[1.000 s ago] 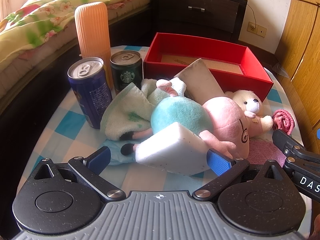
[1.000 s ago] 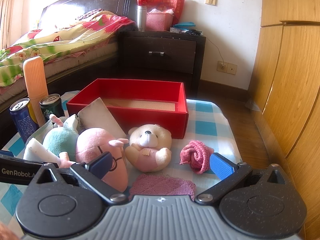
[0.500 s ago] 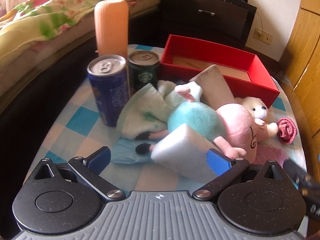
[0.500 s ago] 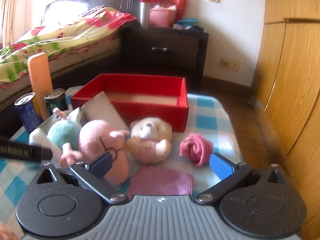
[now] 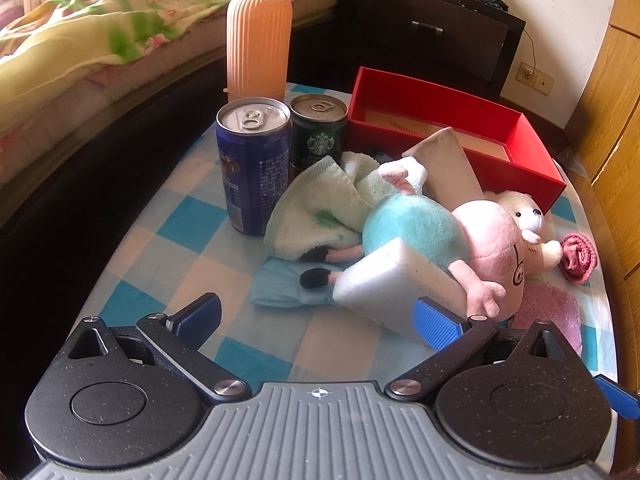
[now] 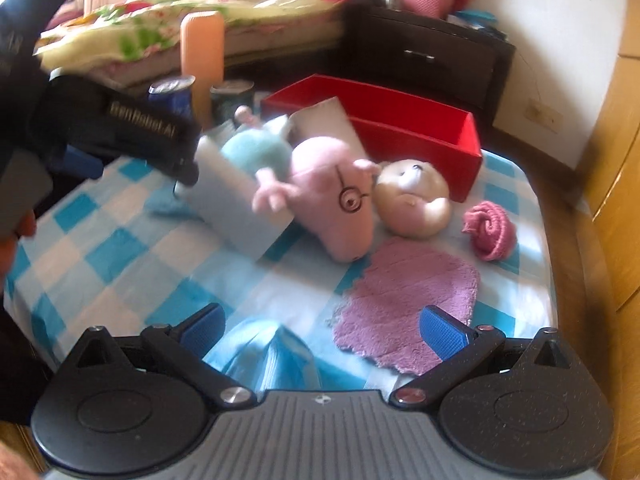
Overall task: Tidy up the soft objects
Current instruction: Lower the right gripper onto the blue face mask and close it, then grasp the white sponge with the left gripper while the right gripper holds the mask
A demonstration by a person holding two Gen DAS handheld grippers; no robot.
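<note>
Your left gripper (image 5: 316,316) and right gripper (image 6: 322,330) both stand wide open, holding nothing. At 12 o'clock the white sponge (image 5: 384,284), pink plush (image 5: 486,244) and bear (image 6: 412,200) lie piled on the table (image 5: 160,248). Beyond them, the red box (image 5: 516,148) holds no soft object; sorting appears not yet begun.

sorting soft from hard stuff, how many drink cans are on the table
2. A blue can stands at the table's left side; a dark green can stands just right of it, beside the red box. Both sit in front of the orange ribbed cylinder. The plush pile could hide more.
</note>
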